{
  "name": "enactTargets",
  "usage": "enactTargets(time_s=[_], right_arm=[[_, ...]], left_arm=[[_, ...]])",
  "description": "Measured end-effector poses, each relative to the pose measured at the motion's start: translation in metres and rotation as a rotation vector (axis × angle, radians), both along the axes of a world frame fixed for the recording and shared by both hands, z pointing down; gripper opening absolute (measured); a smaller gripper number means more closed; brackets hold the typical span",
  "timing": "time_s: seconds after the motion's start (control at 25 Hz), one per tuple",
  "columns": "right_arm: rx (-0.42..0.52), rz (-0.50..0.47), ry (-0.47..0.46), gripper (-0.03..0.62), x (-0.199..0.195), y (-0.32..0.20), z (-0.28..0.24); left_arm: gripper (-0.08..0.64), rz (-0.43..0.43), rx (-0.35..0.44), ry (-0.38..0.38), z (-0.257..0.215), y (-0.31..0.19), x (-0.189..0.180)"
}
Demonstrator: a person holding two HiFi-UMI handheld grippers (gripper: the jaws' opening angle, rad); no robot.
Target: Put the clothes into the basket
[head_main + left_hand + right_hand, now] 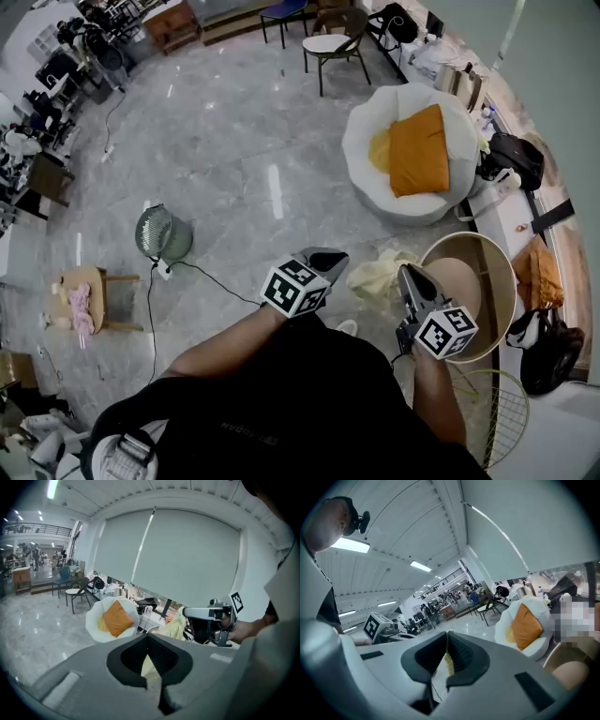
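We hold one pale yellow garment [373,277] between our two claws, the left gripper [336,257] and the right gripper [407,274] each clamped on its cloth, just beside the one round basket [507,281].

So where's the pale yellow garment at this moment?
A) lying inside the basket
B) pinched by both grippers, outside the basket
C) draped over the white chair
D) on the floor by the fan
B: each gripper view shows the garment clamped between shut jaws. In the head view it spans from the left gripper to the right gripper, beside the basket, not in it.
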State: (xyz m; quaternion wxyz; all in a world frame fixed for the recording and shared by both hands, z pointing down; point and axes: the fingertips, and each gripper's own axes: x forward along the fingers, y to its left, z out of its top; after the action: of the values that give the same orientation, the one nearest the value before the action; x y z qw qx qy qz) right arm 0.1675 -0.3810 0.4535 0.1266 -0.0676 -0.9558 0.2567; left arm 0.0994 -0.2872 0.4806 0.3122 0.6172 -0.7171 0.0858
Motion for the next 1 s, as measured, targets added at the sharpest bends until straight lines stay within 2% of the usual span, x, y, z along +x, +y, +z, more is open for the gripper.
enactTargets(time_s=[0.56,1.0], right_arm=[[0.017,-0.204,-0.003,0.031,-0.096,0.101,-0.006],[0.037,-0.315,0.017,0.031,-0.18,0.226,-0.014]], left_arm=[[0.0,-0.276,0.024,0.021,0.002,0.133,-0.073],[0.0,-0.389,0.071,0.019,-0.003,0.253,-0.159]])
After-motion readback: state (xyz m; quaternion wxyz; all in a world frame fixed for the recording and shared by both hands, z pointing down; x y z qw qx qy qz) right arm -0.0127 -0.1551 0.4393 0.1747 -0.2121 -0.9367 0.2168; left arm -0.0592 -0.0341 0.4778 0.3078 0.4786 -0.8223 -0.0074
